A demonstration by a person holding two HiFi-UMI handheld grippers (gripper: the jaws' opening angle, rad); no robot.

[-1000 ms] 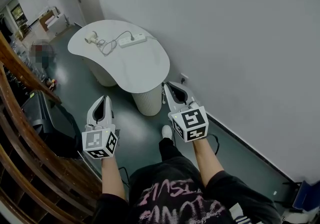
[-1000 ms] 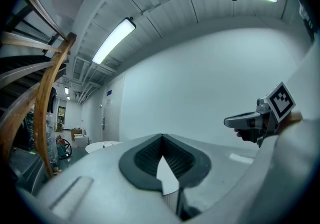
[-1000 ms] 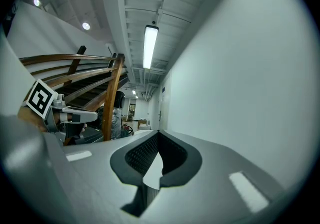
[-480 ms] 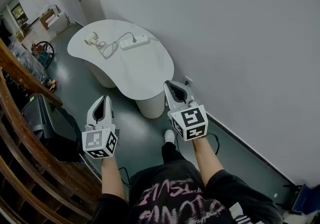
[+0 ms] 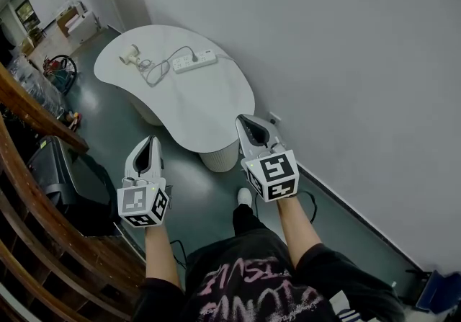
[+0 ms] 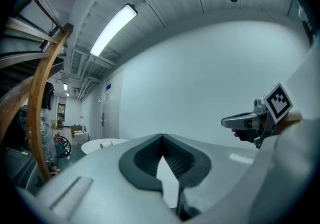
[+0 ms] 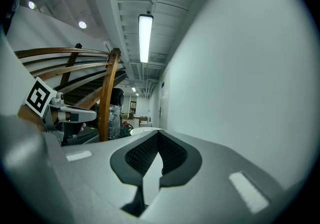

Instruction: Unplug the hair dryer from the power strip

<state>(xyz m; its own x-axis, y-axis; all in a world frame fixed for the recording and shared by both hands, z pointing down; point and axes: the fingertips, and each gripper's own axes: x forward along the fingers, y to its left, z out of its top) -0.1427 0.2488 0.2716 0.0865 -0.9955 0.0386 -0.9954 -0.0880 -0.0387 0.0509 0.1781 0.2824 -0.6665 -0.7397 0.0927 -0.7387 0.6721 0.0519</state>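
Note:
A white hair dryer (image 5: 130,55) lies at the far left end of a white kidney-shaped table (image 5: 194,101). Its cord (image 5: 155,70) loops to a white power strip (image 5: 193,61) beside it, with a plug seated in the strip. Both grippers are held level, well short of those objects. My left gripper (image 5: 151,140) hovers over the floor, shut and empty. My right gripper (image 5: 241,120) reaches the table's near edge, also shut and empty. The left gripper view shows its own closed jaws (image 6: 161,136), the distant table (image 6: 102,144) and the right gripper (image 6: 250,120).
A curved wooden stair railing (image 5: 29,115) runs along the left, with a black box (image 5: 61,169) below it. A white wall (image 5: 346,61) flanks the right, with a socket (image 5: 274,117) low down. The table stands on ribbed pedestals (image 5: 220,158). The person's foot (image 5: 243,196) is on the green floor.
The person has stepped forward: the table now lies closer to both grippers, and the right gripper's tips have reached its near edge. Both grippers stay shut.

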